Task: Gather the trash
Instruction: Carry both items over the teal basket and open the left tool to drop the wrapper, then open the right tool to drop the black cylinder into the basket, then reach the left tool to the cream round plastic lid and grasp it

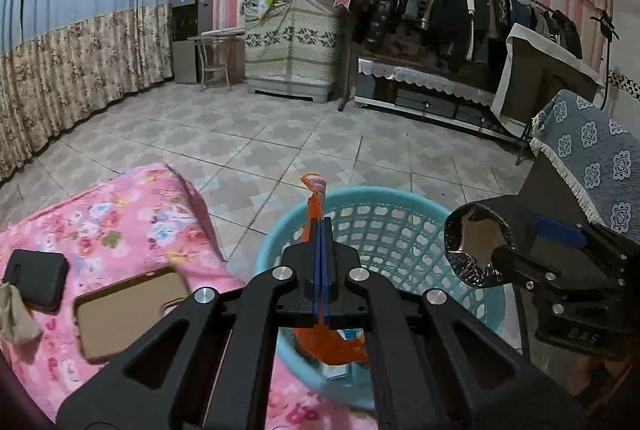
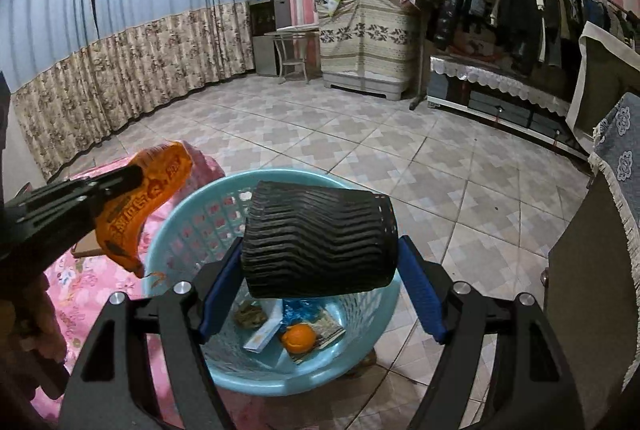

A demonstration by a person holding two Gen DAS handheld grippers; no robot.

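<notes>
A light blue plastic basket (image 1: 404, 206) (image 2: 184, 214) stands on the tiled floor beside the bed. My left gripper (image 1: 322, 226) is shut on an orange snack wrapper (image 1: 316, 190) (image 2: 136, 214) and holds it over the basket's near left rim. My right gripper (image 2: 320, 270) is shut on a black ribbed paper cup (image 2: 320, 238) (image 1: 476, 246), held on its side above the basket. In the basket lie an orange peel (image 2: 298, 338), a white box (image 2: 264, 334) and other scraps.
A pink floral bed cover (image 1: 120, 226) lies at the left with a tan phone case (image 1: 128, 314) and a black wallet (image 1: 36, 282) on it. A dark cabinet with a blue patterned cloth (image 1: 592, 158) stands at the right. A clothes rack (image 1: 460, 2) lines the far wall.
</notes>
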